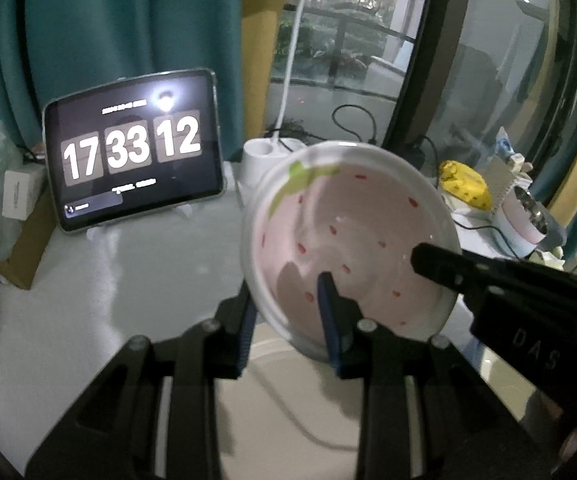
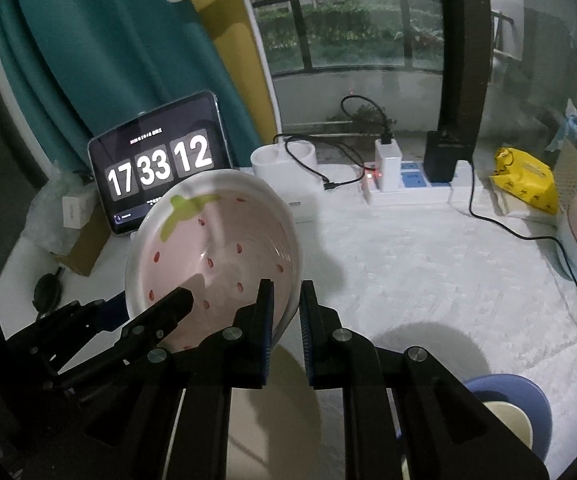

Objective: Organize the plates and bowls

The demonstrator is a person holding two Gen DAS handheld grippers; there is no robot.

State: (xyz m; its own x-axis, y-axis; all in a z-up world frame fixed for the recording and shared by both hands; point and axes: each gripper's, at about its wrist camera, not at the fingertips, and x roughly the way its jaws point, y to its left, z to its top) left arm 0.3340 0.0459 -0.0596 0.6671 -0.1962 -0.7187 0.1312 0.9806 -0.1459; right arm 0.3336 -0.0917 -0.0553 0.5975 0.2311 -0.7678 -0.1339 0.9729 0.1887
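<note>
Both grippers clamp one strawberry-pattern bowl [image 1: 348, 236], held tilted above the white table [image 1: 136, 264] with its inside facing the cameras.

Left wrist view: the left gripper [image 1: 288, 320] has its jaws closed on the bowl's lower rim, one finger inside and one behind the wall. The right gripper [image 1: 440, 268] enters from the right, one tip resting inside the bowl near the rim. A beige plate [image 1: 288, 400] lies directly below.

Right wrist view: the right gripper [image 2: 286, 312] has its jaws pinched on the bowl's [image 2: 216, 248] right rim. The left gripper [image 2: 168, 308] reaches in from the left. Only this view shows a blue bowl [image 2: 528, 396] at lower right, with a cream dish inside it, and the power strip [image 2: 408, 188]. Both views show the tablet clock [image 2: 156, 164] behind the bowl.
</note>
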